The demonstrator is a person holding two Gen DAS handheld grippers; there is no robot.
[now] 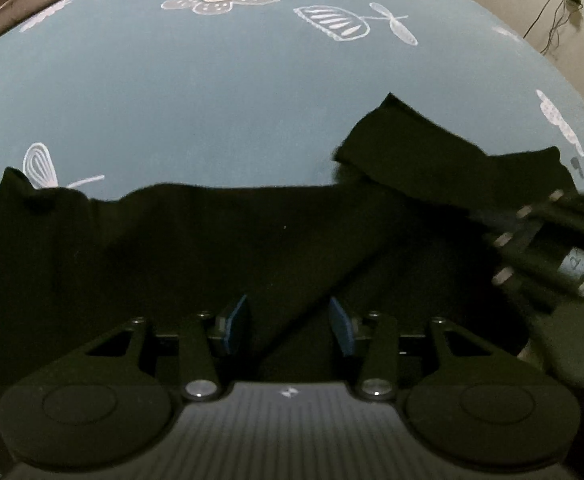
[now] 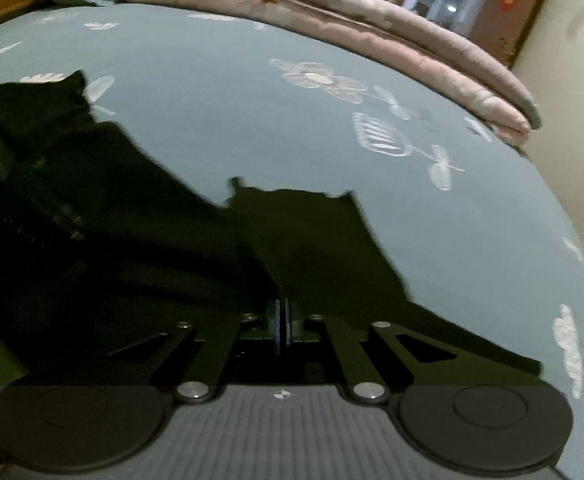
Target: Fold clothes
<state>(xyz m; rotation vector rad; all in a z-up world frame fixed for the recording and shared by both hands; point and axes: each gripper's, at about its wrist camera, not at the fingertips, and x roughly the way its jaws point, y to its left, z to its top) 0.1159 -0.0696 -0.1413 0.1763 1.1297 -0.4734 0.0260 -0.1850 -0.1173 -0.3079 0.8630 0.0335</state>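
A black garment (image 1: 196,240) lies spread on a blue flowered bedsheet (image 1: 212,100). My left gripper (image 1: 289,325) hovers low over its middle, open, with blue pads (image 1: 236,324) apart and only cloth below them. At the right edge of that view, my right gripper (image 1: 548,248) holds a black sleeve (image 1: 432,148) raised and turned inward. In the right wrist view, my right gripper (image 2: 282,324) is shut on the black garment (image 2: 312,248). The left gripper (image 2: 32,200) shows there as a dark blur at the left.
A folded pink quilt (image 2: 372,32) lies along the far side of the bedsheet (image 2: 232,120). A cardboard box (image 2: 508,4) and a wall stand beyond it. Cables (image 1: 564,4) hang on the wall past the bed's right edge.
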